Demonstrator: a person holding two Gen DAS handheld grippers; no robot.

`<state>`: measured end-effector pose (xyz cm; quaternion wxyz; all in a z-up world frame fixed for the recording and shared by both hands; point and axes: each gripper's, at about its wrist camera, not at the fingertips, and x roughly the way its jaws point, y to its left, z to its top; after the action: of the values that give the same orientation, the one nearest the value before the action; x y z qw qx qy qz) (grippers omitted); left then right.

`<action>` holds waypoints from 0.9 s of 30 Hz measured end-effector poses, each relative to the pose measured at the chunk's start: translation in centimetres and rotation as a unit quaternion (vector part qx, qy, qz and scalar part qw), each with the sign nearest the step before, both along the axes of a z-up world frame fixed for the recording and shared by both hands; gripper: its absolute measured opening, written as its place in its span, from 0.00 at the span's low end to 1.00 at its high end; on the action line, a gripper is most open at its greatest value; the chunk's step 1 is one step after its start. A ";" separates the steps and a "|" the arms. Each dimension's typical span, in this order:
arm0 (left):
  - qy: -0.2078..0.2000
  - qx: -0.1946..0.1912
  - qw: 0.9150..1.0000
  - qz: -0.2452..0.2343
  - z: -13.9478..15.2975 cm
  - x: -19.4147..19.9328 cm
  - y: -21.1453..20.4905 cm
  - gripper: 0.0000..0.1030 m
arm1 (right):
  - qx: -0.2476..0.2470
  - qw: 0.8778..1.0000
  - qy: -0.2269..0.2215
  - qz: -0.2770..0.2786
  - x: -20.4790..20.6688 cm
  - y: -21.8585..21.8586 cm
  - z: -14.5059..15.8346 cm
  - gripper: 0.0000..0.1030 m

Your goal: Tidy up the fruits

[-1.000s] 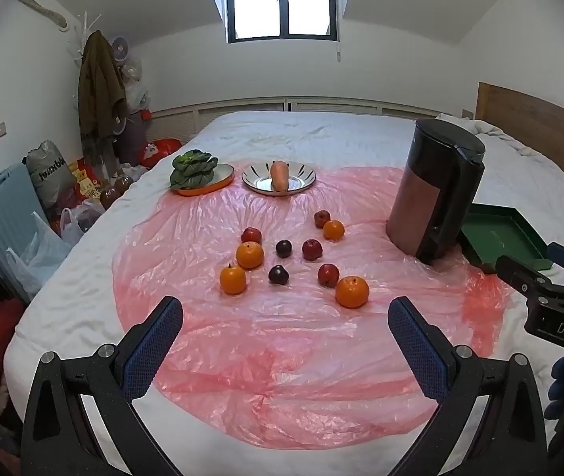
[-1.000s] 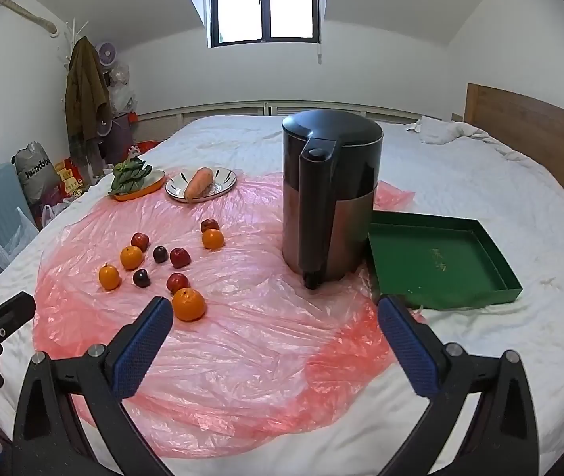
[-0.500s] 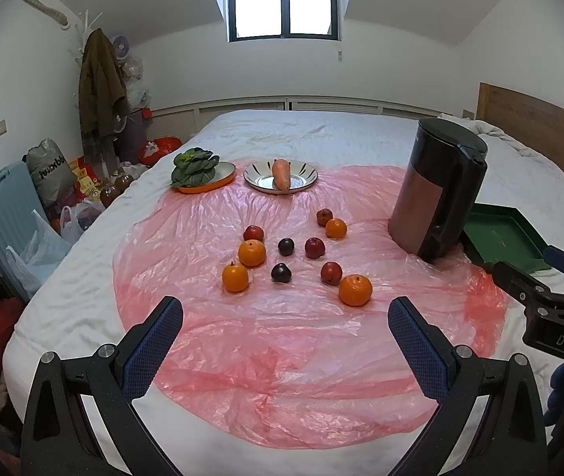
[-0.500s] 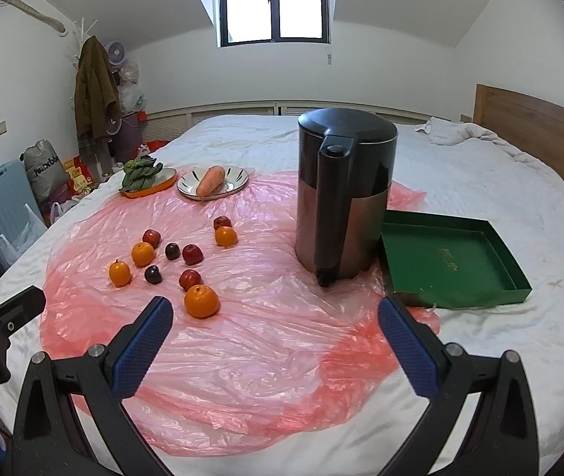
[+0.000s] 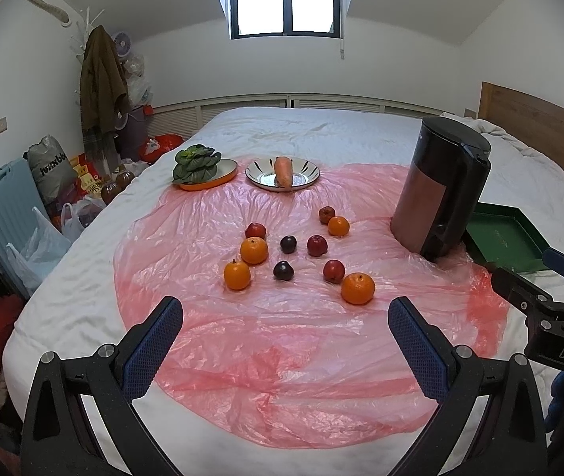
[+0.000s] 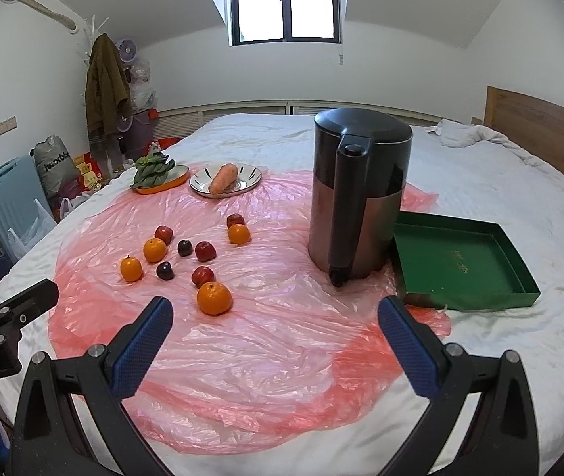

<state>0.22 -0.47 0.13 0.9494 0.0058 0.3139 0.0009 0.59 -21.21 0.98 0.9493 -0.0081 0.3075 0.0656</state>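
Both the left gripper [image 5: 284, 335] and right gripper [image 6: 274, 331] have eased slightly nearer, jaws still wide apart and empty, while the fruits [image 5: 288, 244] lie untouched on the pink sheet [image 5: 282, 357], so sorting hasn't begun.

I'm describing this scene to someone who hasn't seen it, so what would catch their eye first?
Probably the crinkled pink plastic sheet spread over the white bed, with oranges and small red and dark fruits scattered loose across its middle. Next, the tall dark kettle standing at the sheet's right edge, beside an empty green tray. Both the left gripper and right gripper are open in the foreground, holding nothing.
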 end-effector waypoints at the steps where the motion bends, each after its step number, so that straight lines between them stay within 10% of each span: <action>1: 0.000 0.000 1.000 0.000 0.0 0.0 0.0 0.99 | 0.000 1.000 0.000 0.000 0.0 0.0 0.0 1.00; 27: 0.008 0.000 1.000 -0.004 -0.3 0.1 0.0 0.99 | 0.005 1.000 -0.003 0.005 0.1 -0.2 0.2 1.00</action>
<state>0.36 -0.46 -0.12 0.9470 0.0071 0.3210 -0.0027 0.70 -21.43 1.23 0.9498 -0.0049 0.3046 0.0719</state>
